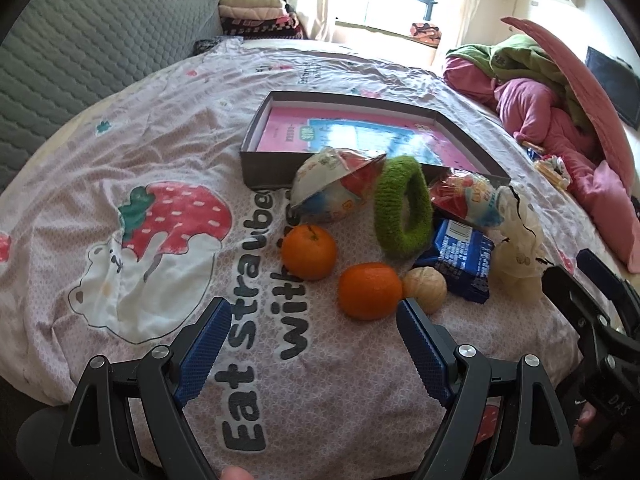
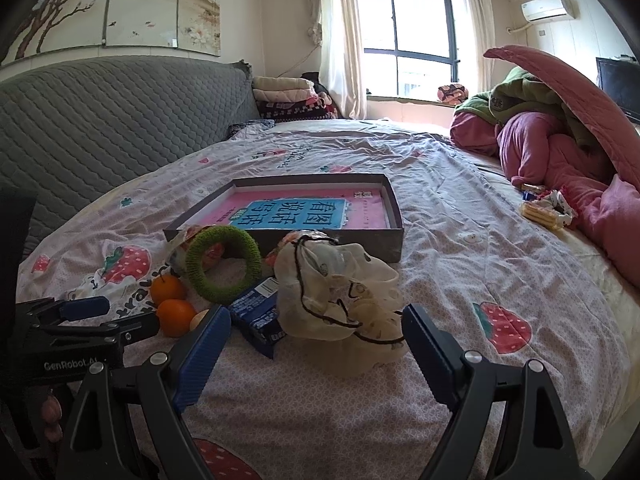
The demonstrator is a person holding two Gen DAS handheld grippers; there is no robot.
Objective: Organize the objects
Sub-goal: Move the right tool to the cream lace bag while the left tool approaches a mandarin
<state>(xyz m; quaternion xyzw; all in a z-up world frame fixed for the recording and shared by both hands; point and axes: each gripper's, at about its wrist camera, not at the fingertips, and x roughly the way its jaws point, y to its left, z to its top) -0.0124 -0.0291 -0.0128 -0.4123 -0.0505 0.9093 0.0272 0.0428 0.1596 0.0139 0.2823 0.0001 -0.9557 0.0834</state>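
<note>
On the bed sheet lie two oranges (image 1: 309, 251) (image 1: 369, 290), a walnut (image 1: 425, 289), a blue snack pack (image 1: 460, 258), a green knitted ring (image 1: 402, 205), two snack bags (image 1: 336, 188) (image 1: 466, 196) and a cream hair scrunchie (image 1: 516, 240). Behind them sits a shallow grey box (image 1: 260, 160) with a pink book inside. My left gripper (image 1: 314, 320) is open and empty, just short of the near orange. My right gripper (image 2: 316, 326) is open and empty, right in front of the scrunchie (image 2: 340, 292). The ring (image 2: 224, 264), blue pack (image 2: 256, 316) and box (image 2: 394, 236) also show in the right wrist view.
A grey quilted headboard (image 2: 100, 120) runs along the left. A heap of pink and green bedding (image 2: 560, 140) lies at the right with small snack packs (image 2: 544, 208) beside it. Folded blankets (image 2: 288, 100) are stacked by the window. The left gripper (image 2: 80, 320) shows at the right view's left edge.
</note>
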